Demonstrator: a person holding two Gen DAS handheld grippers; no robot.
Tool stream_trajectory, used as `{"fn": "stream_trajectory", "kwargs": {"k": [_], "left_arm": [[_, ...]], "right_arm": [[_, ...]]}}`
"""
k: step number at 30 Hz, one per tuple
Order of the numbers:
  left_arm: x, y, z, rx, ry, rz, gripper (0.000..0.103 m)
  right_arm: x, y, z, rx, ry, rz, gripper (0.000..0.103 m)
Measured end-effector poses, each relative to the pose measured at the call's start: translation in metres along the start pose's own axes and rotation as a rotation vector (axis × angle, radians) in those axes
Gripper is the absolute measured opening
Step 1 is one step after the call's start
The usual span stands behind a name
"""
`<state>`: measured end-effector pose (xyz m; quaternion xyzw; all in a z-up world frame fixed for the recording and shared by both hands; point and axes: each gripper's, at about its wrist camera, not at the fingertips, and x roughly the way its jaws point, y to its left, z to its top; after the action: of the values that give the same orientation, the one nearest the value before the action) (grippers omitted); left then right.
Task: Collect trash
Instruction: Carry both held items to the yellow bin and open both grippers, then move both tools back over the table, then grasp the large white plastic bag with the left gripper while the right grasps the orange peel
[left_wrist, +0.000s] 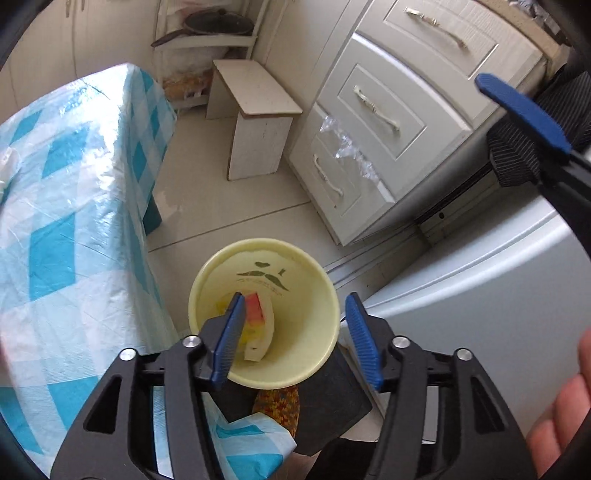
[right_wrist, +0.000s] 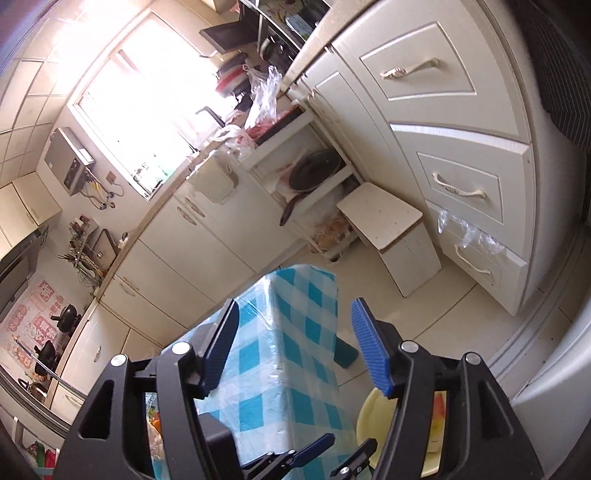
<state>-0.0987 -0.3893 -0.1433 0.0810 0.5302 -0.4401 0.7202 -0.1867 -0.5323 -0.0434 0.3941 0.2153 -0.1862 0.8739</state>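
Observation:
A pale yellow bin (left_wrist: 310, 280) stands on the floor beside the table, with a moustache print on its inner wall. Inside lies a piece of watermelon rind (left_wrist: 258, 321), pink with a white edge. My left gripper (left_wrist: 295, 306) hangs open right over the bin's mouth, nothing between its blue pads. One blue finger (left_wrist: 524, 110) of the right gripper shows higher up at the right. In the right wrist view my right gripper (right_wrist: 295, 310) is open and empty, above the table corner. The bin (right_wrist: 369, 413) and left gripper (right_wrist: 345, 448) sit low in that view.
A table with a blue checked cloth (left_wrist: 74, 184) fills the left. A white stool (left_wrist: 258, 122) and cream drawers (left_wrist: 388, 110) with clear plastic film (left_wrist: 347, 147) stand beyond the bin. A white appliance (left_wrist: 480, 280) is at the right. A person's hand (left_wrist: 561, 406) shows at the edge.

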Motion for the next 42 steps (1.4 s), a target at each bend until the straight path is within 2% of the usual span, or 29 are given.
{"fn": "stream_trajectory", "kwargs": {"k": [4,7,10,13,15,17,20,22,24,28,32,40,41,42], "left_arm": [[-0.035,0.010,0.003,-0.013,-0.047,-0.036,0.060],[-0.074,0.029,-0.005,-0.016,-0.101,-0.022,0.063],[-0.121,0.062,-0.018,-0.038,-0.172,0.048,0.066],[-0.173,0.108,-0.035,-0.103,-0.243,0.161,0.071],[-0.208,0.151,-0.049,-0.196,-0.281,0.258,0.072],[-0.237,0.194,-0.065,-0.322,-0.303,0.324,0.074],[-0.264,0.263,-0.094,-0.539,-0.299,0.330,0.078],[-0.265,0.294,-0.113,-0.644,-0.279,0.280,0.078],[-0.258,0.313,-0.124,-0.707,-0.262,0.226,0.078],[-0.239,0.330,-0.132,-0.779,-0.237,0.196,0.079],[-0.219,0.350,-0.137,-0.910,-0.251,0.134,0.081],[-0.204,0.364,-0.129,-1.008,-0.288,0.141,0.083],[-0.203,0.368,-0.130,-1.025,-0.294,0.138,0.082],[-0.202,0.370,-0.131,-1.048,-0.303,0.126,0.073]], "right_arm": [[0.000,0.011,0.000,-0.011,-0.023,0.024,0.064],[0.005,0.019,-0.003,-0.023,-0.012,0.033,0.067],[0.018,0.032,-0.011,-0.055,0.042,0.044,0.068],[0.038,0.053,-0.027,-0.124,0.133,0.065,0.071],[0.054,0.068,-0.042,-0.172,0.218,0.094,0.072],[0.073,0.084,-0.061,-0.212,0.324,0.132,0.072],[0.096,0.103,-0.090,-0.256,0.455,0.168,0.072],[0.107,0.115,-0.107,-0.286,0.511,0.174,0.072],[0.116,0.125,-0.123,-0.320,0.551,0.165,0.072],[0.129,0.136,-0.146,-0.365,0.608,0.135,0.072],[0.138,0.140,-0.163,-0.386,0.642,0.104,0.072],[0.152,0.146,-0.179,-0.404,0.668,0.091,0.072],[0.153,0.147,-0.179,-0.407,0.671,0.092,0.072],[0.154,0.148,-0.180,-0.410,0.673,0.094,0.072]]}}
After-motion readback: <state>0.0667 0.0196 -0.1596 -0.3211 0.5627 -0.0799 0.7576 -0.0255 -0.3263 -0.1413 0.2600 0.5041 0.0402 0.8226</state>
